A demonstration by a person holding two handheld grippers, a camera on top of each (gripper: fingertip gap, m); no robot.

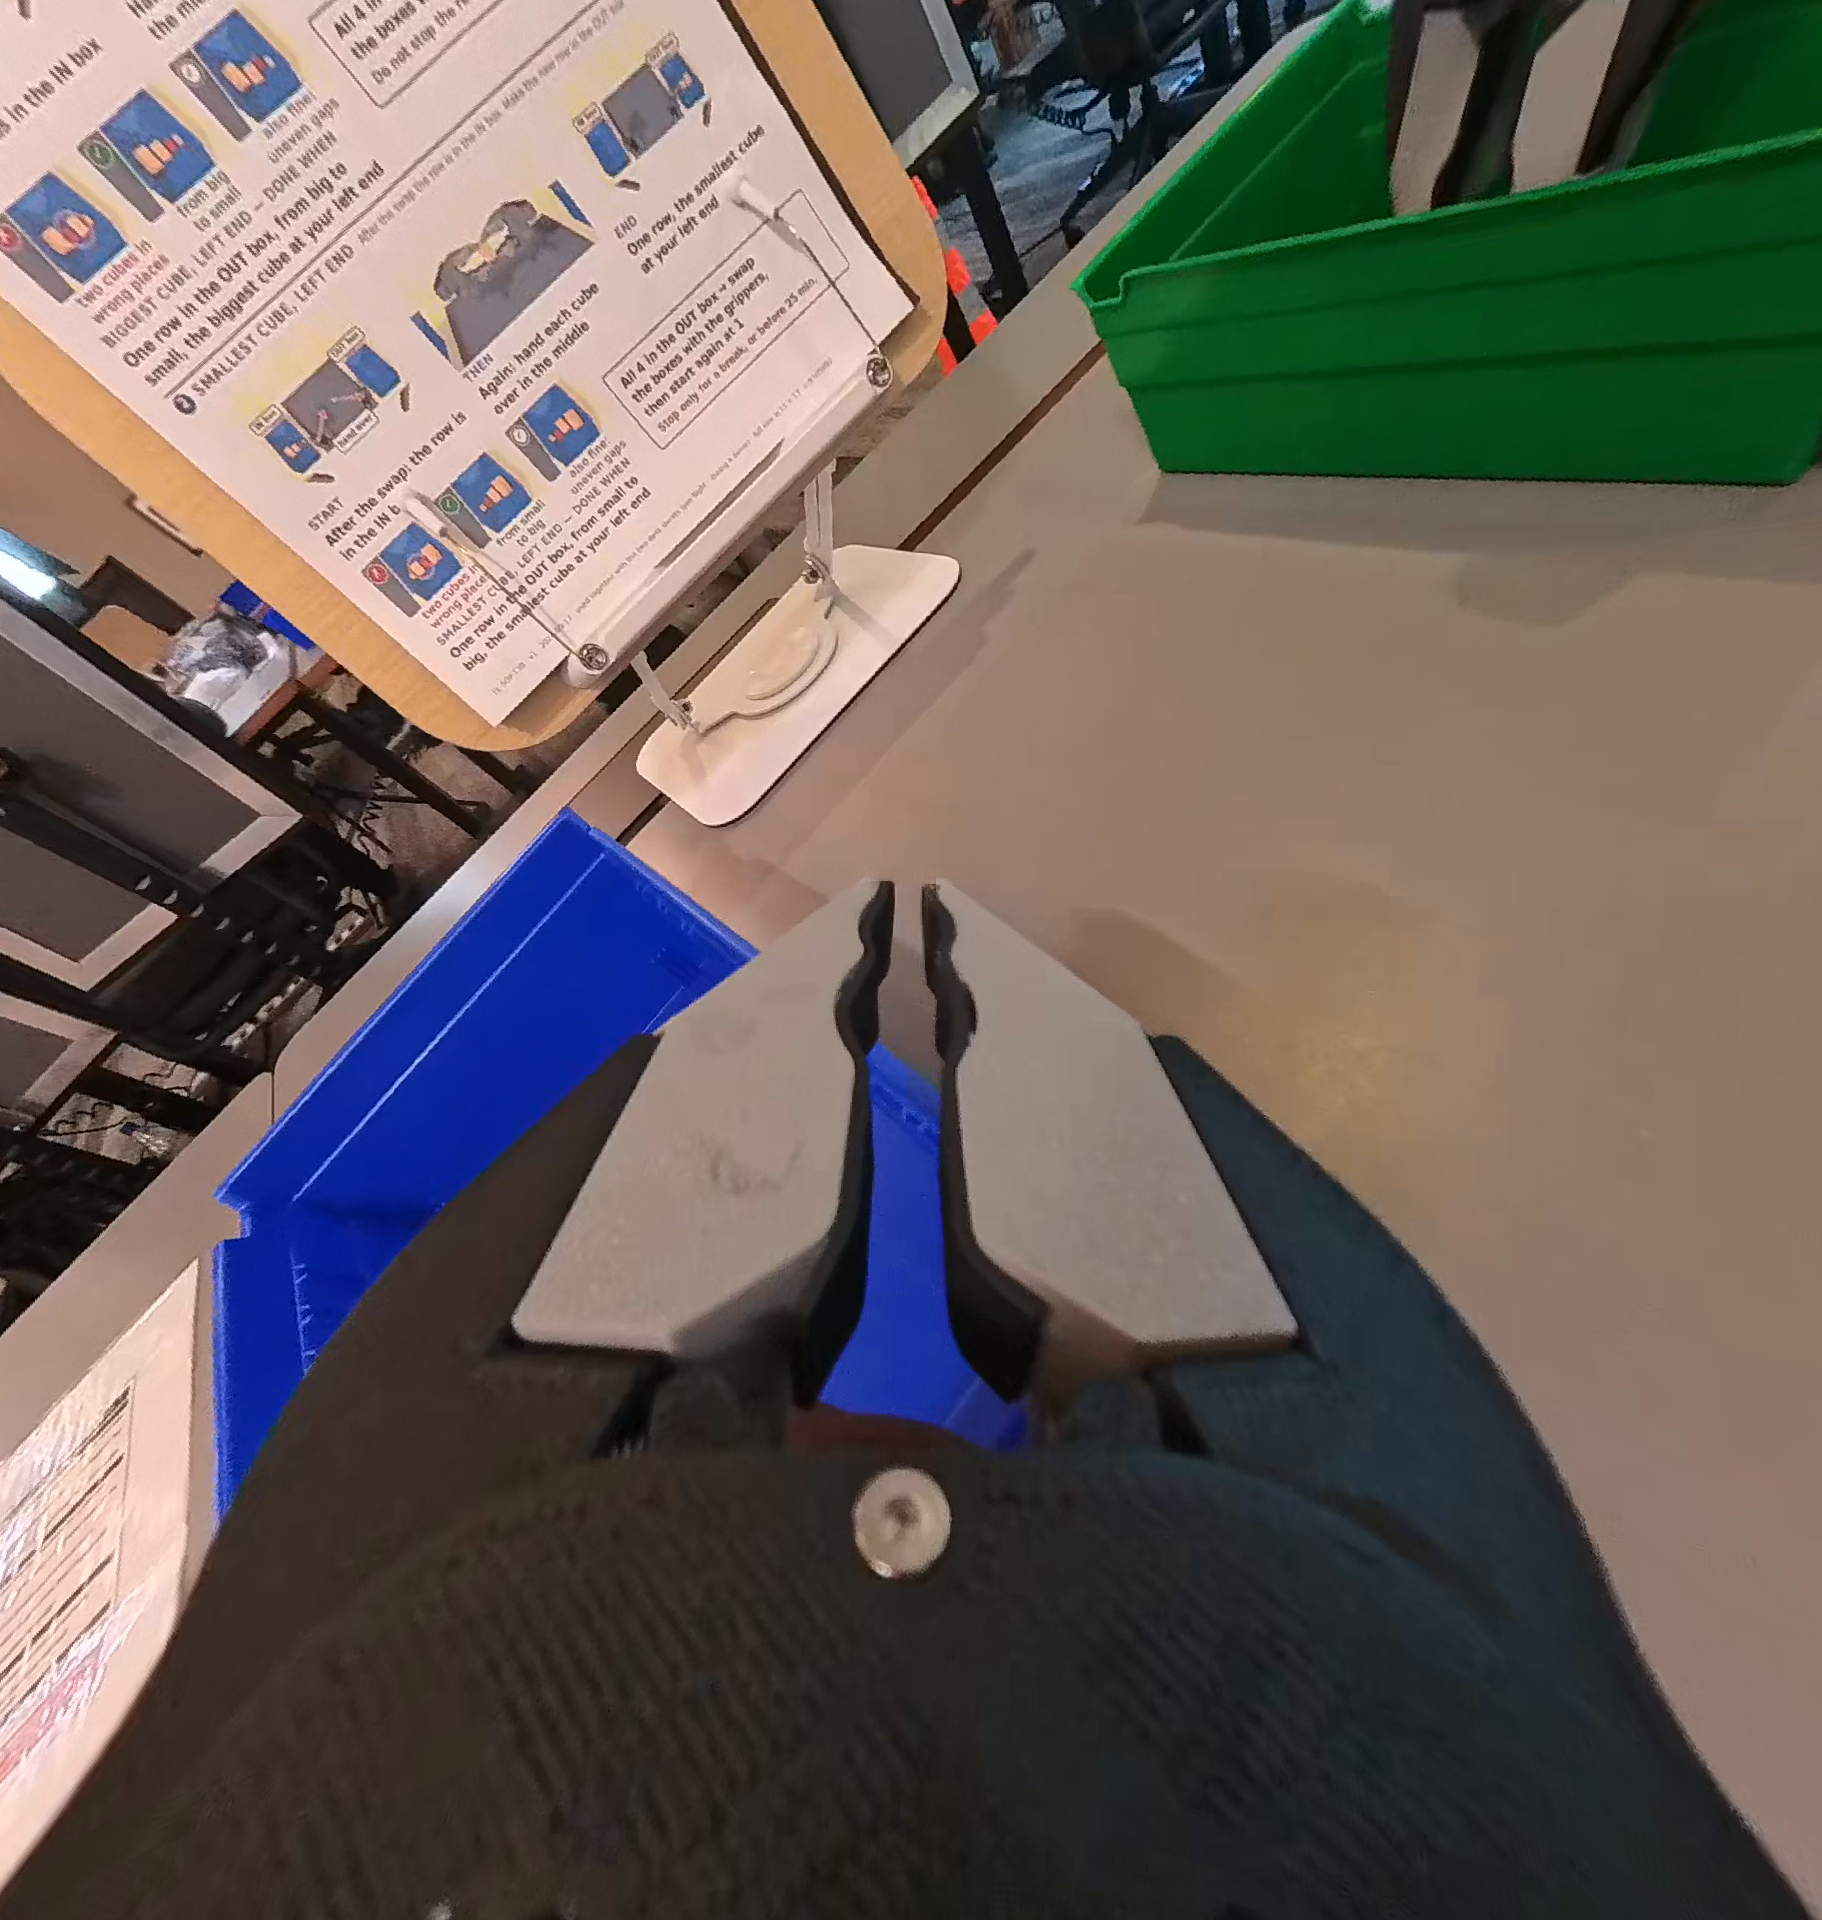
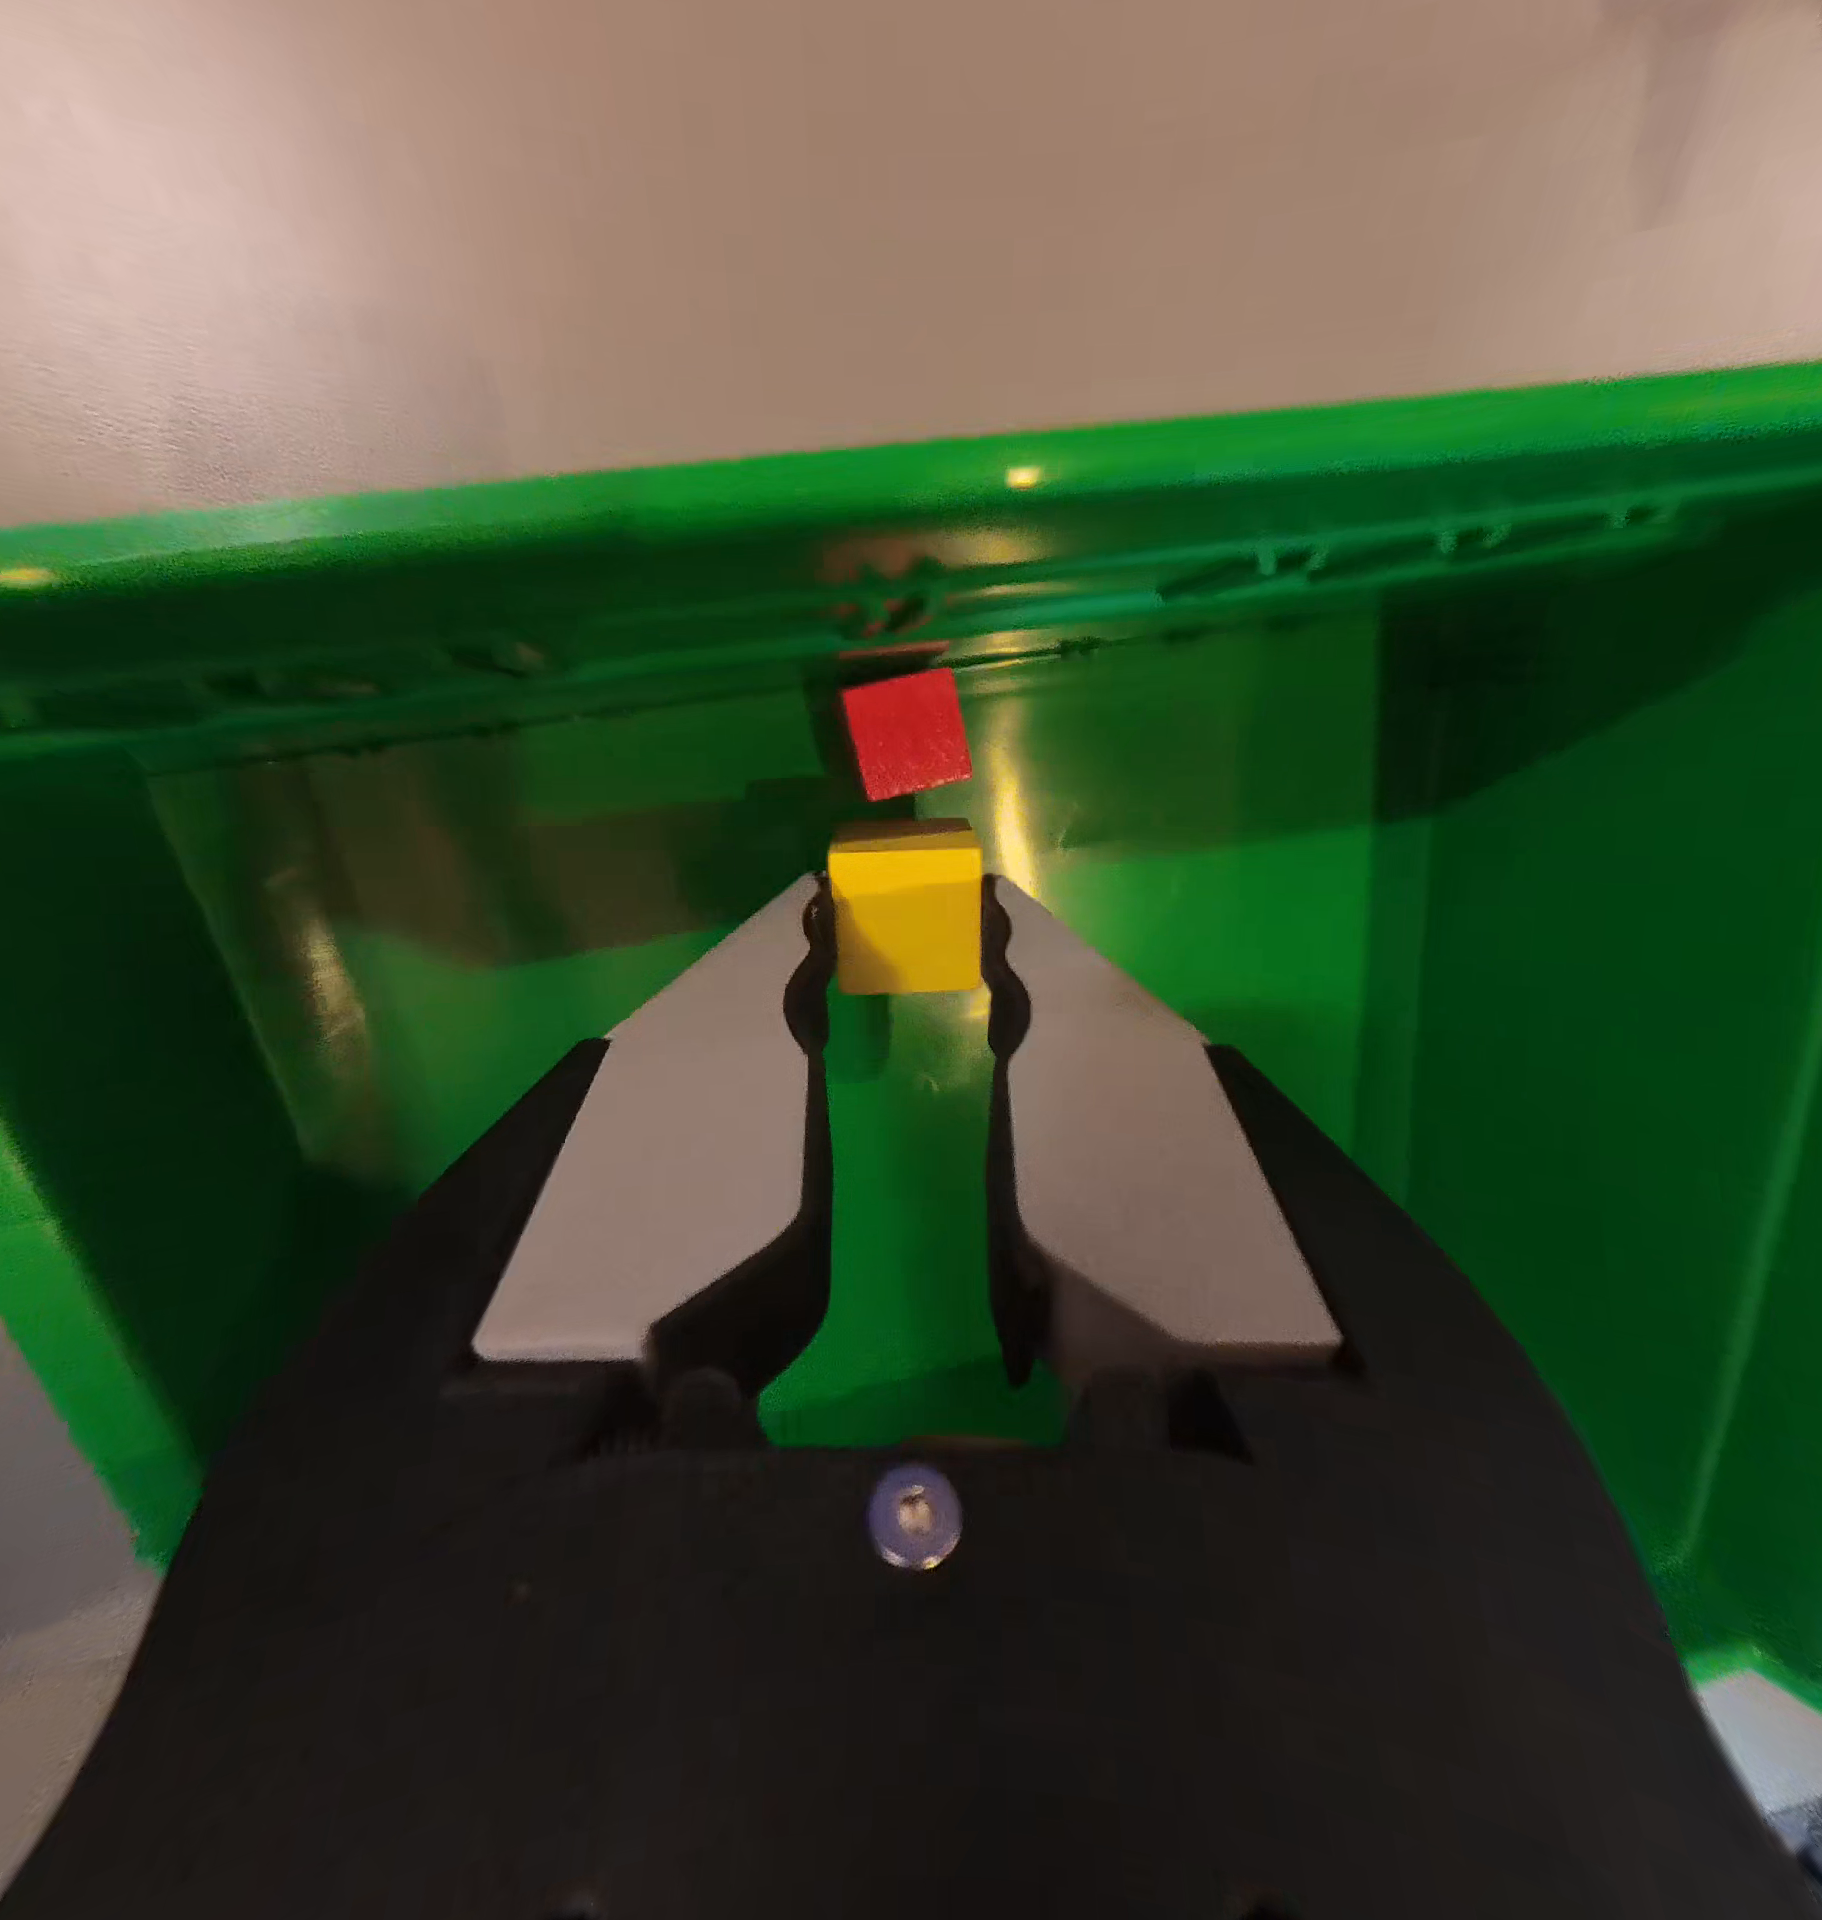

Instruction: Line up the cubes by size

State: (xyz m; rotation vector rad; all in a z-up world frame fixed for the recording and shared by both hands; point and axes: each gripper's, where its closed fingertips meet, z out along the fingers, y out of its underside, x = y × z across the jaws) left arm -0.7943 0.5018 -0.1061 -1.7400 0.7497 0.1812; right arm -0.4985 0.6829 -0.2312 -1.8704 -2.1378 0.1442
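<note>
In the right wrist view my right gripper (image 2: 905,914) is inside the green bin (image 2: 1509,1039) and shut on a yellow cube (image 2: 905,925), held between its fingertips. A red cube (image 2: 905,734) lies just beyond it, close to the bin's far wall. In the left wrist view my left gripper (image 1: 908,896) is shut and empty, held above the edge of a blue bin (image 1: 450,1070). The green bin (image 1: 1509,343) also shows there at the upper right, with the right gripper's dark fingers (image 1: 1489,94) reaching into it. The blue bin's inside is mostly hidden.
A grey table (image 1: 1302,831) carries both bins. A white stand (image 1: 793,675) holding a wooden board with an instruction sheet (image 1: 419,312) stands at the table's far edge. A printed sheet (image 1: 45,1558) lies at the left beside the blue bin.
</note>
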